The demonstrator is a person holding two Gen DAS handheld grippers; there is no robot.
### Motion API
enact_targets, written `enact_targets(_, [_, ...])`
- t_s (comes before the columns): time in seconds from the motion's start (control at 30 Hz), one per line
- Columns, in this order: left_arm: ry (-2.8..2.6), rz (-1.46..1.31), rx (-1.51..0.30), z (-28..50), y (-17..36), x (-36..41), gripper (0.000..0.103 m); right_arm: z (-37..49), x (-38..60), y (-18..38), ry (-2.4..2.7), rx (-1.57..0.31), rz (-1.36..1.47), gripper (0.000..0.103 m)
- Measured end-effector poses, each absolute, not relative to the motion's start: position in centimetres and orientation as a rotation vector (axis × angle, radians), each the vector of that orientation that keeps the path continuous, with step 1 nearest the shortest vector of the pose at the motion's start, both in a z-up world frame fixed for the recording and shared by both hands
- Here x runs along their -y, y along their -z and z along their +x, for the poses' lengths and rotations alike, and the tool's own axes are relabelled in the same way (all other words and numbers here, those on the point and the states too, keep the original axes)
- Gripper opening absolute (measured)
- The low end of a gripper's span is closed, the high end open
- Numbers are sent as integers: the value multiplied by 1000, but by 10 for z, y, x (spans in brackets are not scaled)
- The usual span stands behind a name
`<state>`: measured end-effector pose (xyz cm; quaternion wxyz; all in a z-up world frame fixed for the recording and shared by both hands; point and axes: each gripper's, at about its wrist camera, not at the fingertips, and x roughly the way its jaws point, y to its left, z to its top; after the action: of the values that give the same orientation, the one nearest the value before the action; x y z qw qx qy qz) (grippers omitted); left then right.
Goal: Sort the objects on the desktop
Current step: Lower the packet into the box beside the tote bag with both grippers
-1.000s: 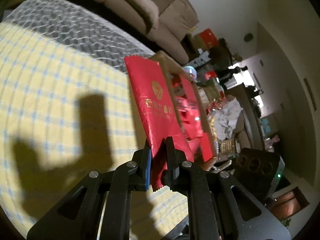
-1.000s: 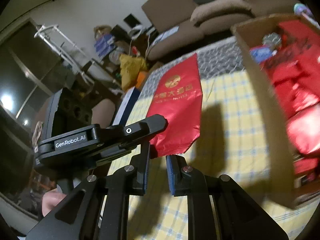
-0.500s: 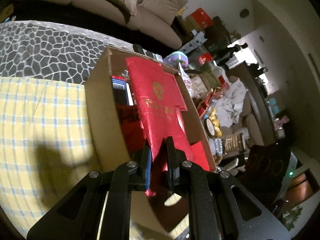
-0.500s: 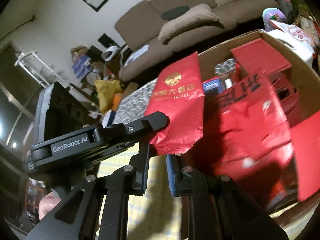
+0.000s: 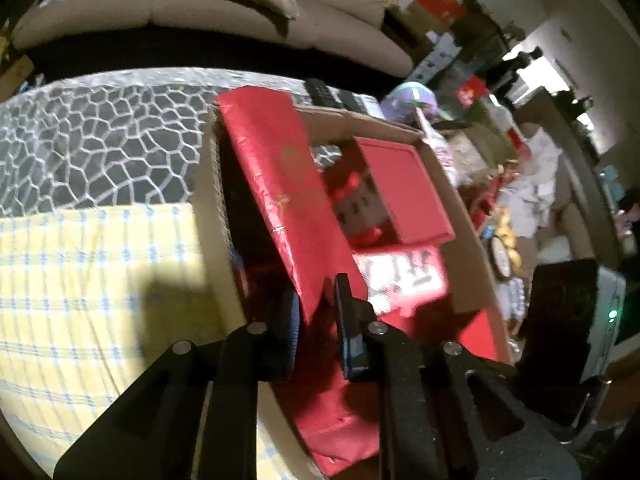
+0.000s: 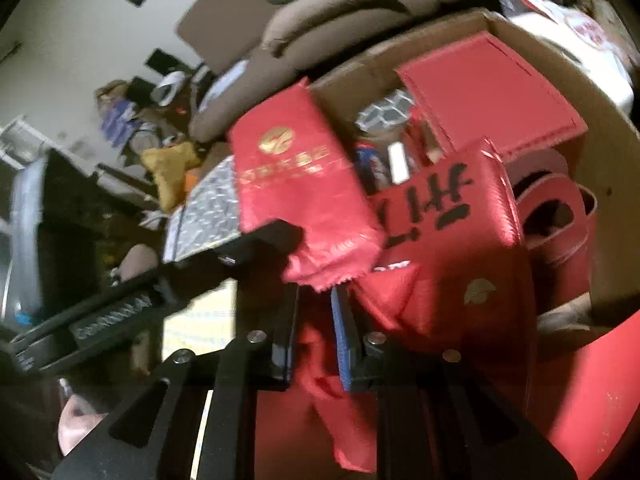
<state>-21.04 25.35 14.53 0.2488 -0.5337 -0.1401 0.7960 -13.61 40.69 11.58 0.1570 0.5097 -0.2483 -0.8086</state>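
Observation:
A red foil packet [image 5: 280, 184] with a gold logo slants over the open cardboard box [image 5: 208, 220]. Its lower edge sits between the fingers of my left gripper [image 5: 318, 312], whose jaws are opening and now stand wider than the packet, so the pads do not press it. The right wrist view shows the same packet [image 6: 296, 184] with a left fingertip [image 6: 280, 232] at its lower left. My right gripper [image 6: 314, 304] hovers over the box [image 6: 600, 140], shut to a narrow gap with nothing gripped. The packet's serrated edge hangs just above its tips.
The box holds a flat red case [image 5: 400, 192], a red bag with black characters [image 6: 444, 200] and other red packets. A yellow checked cloth [image 5: 80, 280] and a grey patterned cover [image 5: 100, 152] lie left of it. A sofa [image 5: 240, 0] stands behind, with clutter at the right.
Both grippers have travelled from above the yellow cloth to above the box, carrying the packet along. The left fingers have spread apart slightly.

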Motion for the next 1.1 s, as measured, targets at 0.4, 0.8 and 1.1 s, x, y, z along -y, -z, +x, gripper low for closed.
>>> enact_targets(0.4, [-2137,-1457,376,-207,-155,-244,33,-123,-397,-127,2342,628,1455,17])
enact_targets(0.8, [-2143,-1416,422,-189,-181,-232,33,-140,-404,-155,2511,492,1392,41])
enact_targets(1.1, [-2139,-1414,450,-189,-179,-200,33,-192,-392,-133,2497,504,1418,52])
